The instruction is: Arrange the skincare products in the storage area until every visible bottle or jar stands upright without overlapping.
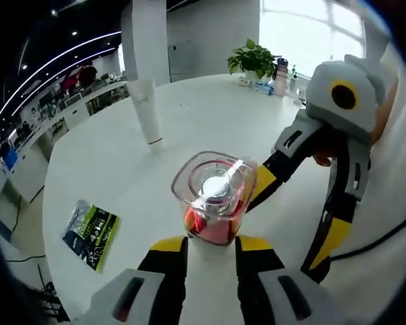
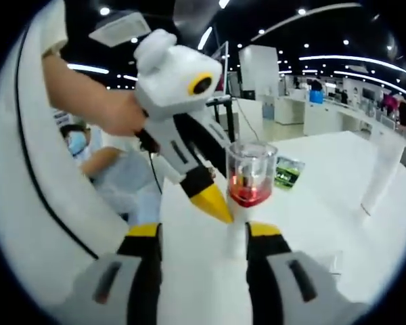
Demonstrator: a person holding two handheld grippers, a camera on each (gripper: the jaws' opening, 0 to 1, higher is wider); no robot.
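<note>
The round white bench [image 1: 122, 156] has much free surface: its curved edge runs along the left side in the left gripper view, and behind it the floor of a large office hall is visible. A clear plastic jar with red content and a transparent lid [image 1: 213, 196] stands upright near the middle of the bench, its long axis vertical and its lid pointing up. Around it the surface is bare on the left and behind.

The left hand-held gripper [image 1: 211, 245] is open, with its two yellow-tipped jaws on either side of the jar's base, very near it; I cannot tell if they touch it. The right hand-held gripper [image 1: 257, 186] comes into that view from the right, held by a person's hand [image 1: 387, 108], and its yellow tip is at the jar's side. In the right gripper view its own jaws [image 2: 204, 233] stand apart, and the jar [image 2: 250, 172] is in front of them.

A tall white tube standing on its cap [image 1: 146, 112] is upright further back, well apart from the jar. A flat green and black sachet [image 1: 91, 233] lies near the left edge. A potted green plant [image 1: 252, 59] is at the far edge.
</note>
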